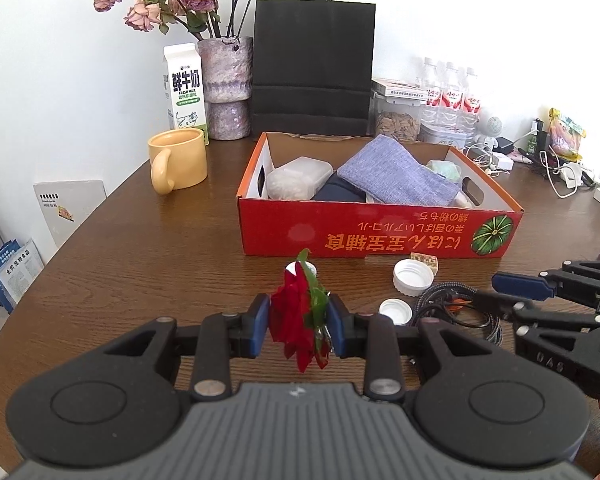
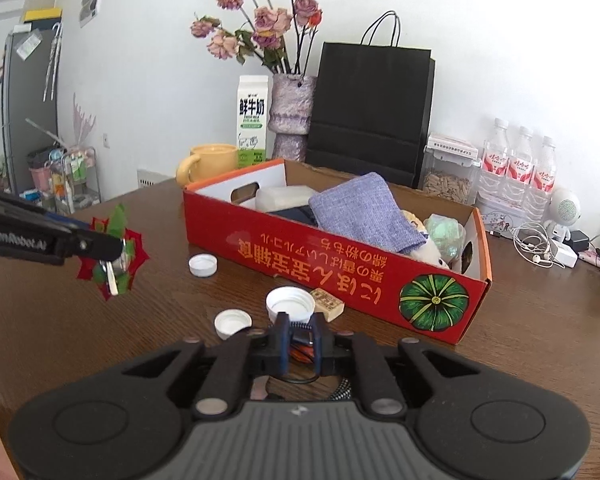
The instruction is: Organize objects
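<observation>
Red box (image 1: 364,236): purple cloth (image 1: 396,176) | left jaws clamp flower (image 1: 300,316) | right jaws grip cable (image 2: 300,346)

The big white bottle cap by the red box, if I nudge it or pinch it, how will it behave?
The big white cap lies open side up on the table, so it would probably slide rather than roll. It looks like thin plastic, likely very light, easily flicked away. Its ribbed rim should give the pads some grip, though a hard pinch may flex it.
</observation>
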{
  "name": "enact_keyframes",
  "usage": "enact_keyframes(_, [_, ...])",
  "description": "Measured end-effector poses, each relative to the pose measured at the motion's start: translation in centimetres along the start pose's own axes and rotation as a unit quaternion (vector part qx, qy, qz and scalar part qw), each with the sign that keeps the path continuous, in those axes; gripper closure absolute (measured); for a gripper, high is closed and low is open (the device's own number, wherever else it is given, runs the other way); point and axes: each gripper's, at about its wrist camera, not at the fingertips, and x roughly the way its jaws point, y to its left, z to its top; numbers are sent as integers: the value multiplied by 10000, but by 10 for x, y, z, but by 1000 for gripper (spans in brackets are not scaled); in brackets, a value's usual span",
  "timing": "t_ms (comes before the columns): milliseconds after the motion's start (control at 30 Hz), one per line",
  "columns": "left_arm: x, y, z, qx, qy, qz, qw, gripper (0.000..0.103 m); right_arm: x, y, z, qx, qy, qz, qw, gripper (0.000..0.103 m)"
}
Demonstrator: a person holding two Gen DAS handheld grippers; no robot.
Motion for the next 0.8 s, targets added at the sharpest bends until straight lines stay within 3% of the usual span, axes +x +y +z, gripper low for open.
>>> enact_keyframes(33, [0,1,0,-6,2,13,10000,71,6,2,-1,-173,156,-1,9997,62])
enact_keyframes(67, [0,1,0,-15,5,29,10000,72,12,3,-2,-322,237,-25,9992,57])
enact_keyframes(233, [3,4,0,-56,48,67,10000,71,40,5,1,-858,431,-97,9953,57])
enact_keyframes(300, [4,5,0,-67,67,73,9999,71,48,4,2,-939,492,62,9943,62])
enact_keyframes(367, [5,5,0,-79,76,69,9999,72,54,4,-1,-939,581,237,9936,85])
enact_keyframes(733, [6,6,-1,-80,78,-16,9999,80,23,-4,-6,-319,-2,152,9994,89])
enact_keyframes(767, [8,7,-2,-89,122,-27,9999,76,20,-5,-6,-273,-39,142,9995,89])
enact_keyframes(800, [11,7,-4,-80,186,-61,9998,60,17,-6,-6,-221,-74,146,9996,89])
